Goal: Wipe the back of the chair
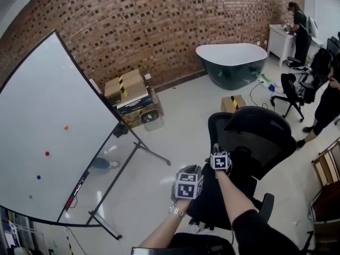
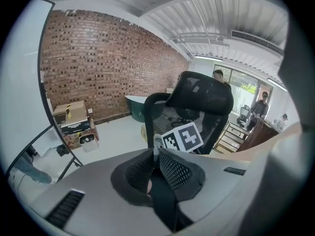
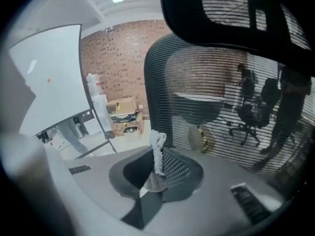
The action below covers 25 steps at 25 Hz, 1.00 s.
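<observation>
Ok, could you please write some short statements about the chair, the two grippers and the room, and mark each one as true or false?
1. The right gripper is shut on a cloth. True.
2. The chair back is solid leather. False: it is a see-through mesh, and the room shows behind it.
3. The whiteboard stands on the person's right. False: it stands on the left in the head view.
4. The left gripper holds a spray bottle. False: its jaws are together with nothing between them.
5. A bathtub stands near the brick wall. True.
</observation>
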Motion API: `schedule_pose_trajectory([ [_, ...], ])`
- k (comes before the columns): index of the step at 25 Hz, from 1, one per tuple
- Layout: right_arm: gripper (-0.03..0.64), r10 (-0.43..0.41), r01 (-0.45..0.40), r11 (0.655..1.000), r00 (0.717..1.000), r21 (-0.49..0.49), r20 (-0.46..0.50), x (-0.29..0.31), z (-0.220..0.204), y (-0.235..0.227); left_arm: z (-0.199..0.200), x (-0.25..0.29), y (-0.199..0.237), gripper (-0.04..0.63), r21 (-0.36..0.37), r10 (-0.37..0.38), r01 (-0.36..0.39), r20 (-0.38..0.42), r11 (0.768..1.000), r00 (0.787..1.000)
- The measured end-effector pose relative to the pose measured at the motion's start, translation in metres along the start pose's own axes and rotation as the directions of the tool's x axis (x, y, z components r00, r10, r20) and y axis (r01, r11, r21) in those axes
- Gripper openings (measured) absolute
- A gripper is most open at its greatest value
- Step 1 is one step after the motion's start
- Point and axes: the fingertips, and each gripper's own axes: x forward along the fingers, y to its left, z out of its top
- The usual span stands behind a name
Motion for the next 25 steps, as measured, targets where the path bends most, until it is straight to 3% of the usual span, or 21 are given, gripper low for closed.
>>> schedule_pose_trajectory([
  [4, 0.044, -0.077, 0.077, 0.997, 0.997, 0.017, -0.023, 0.0, -0.016, -0.046, -0.006, 0.0, 0.016, 0.04, -0.014, 0.024, -0.024, 0.001, 1.0, 1.0],
  [9, 0.044, -0.239, 0.241, 0.969, 0.97, 0.052, -0.035, -0.049, -0.051, -0.138, -0.003, 0.012, -0.002, 0.04, -0.002, -0.031, 0.031, 0.005, 1.0, 1.0],
  [12, 0.044, -0.356, 0.36, 0.929, 0.932, 0.079, -0.067, -0.092, -0.081, -0.206, 0.003, 0.02, -0.027, 0.04, 0.014, -0.086, 0.086, 0.005, 0.996, 0.996],
  [15, 0.044, -0.472, 0.483, 0.871, 0.874, 0.094, -0.116, -0.141, -0.115, -0.274, 0.001, 0.021, -0.048, 0.04, 0.029, -0.132, 0.132, -0.002, 0.991, 0.991],
  [18, 0.044, -0.52, 0.538, 0.829, 0.842, 0.15, -0.146, -0.175, -0.139, -0.315, -0.006, 0.023, -0.062, 0.04, 0.044, -0.154, 0.155, -0.015, 0.987, 0.988],
  [21, 0.044, -0.468, 0.483, 0.852, 0.875, 0.2, -0.123, -0.167, -0.136, -0.294, -0.009, 0.023, -0.063, 0.04, 0.047, -0.148, 0.149, -0.023, 0.988, 0.989],
  [25, 0.044, -0.305, 0.303, 0.929, 0.952, 0.214, -0.026, -0.114, -0.093, -0.193, -0.007, 0.02, -0.056, 0.04, 0.039, -0.13, 0.13, -0.023, 0.991, 0.991],
])
